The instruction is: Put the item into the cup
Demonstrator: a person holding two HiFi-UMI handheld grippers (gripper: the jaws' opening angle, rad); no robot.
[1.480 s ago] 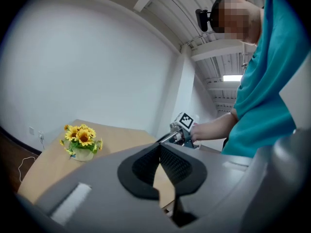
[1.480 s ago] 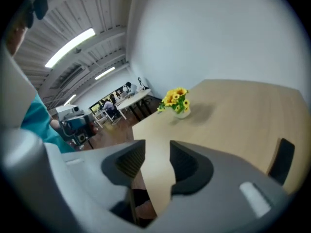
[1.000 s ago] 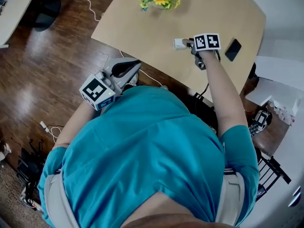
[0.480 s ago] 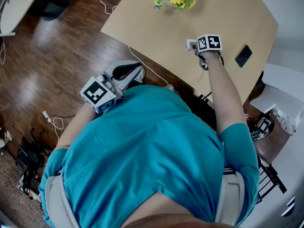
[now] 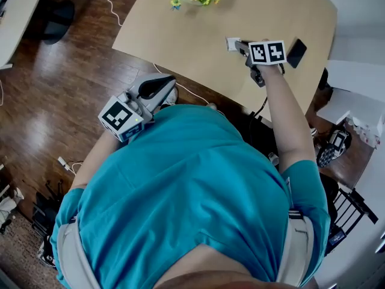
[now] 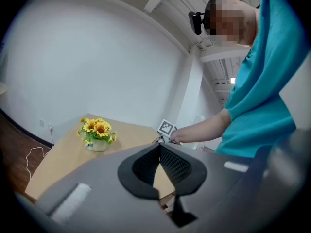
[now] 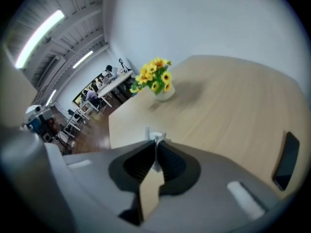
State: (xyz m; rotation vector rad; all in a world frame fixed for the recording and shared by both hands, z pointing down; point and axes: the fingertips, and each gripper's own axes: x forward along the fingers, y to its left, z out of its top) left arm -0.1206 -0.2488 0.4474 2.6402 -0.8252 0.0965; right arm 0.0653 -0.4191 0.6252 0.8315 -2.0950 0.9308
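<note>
Grey right gripper (image 7: 156,147) is out over the table, jaws closing on the small white item (image 7: 156,138), which is pinched between the tips. I read this as the pickup step. The item sits on the person's side of the sunflower pot (image 7: 156,81), near the table edge. Can't tell whether it is lifted or resting on the wood. The arm is stretched out to reach it, with the gripper low and roughly level, likely so the tips come in at the item's sides.

Left gripper (image 6: 159,146) has its jaws together with nothing in them. It is held by the person's chest, well back from the sunflower pot, probably just kept out of the way.

A black phone (image 7: 285,160) lies flat, right of the sunflower pot and closer to the person, near the right gripper. No cup shows in any view, so the drop spot can't be told.

The table (image 5: 198,35) is pale wood, bare apart from these things. Around it are a dark wood floor (image 5: 54,89) and white walls, with desks (image 7: 109,84) far behind the sunflower pot.
</note>
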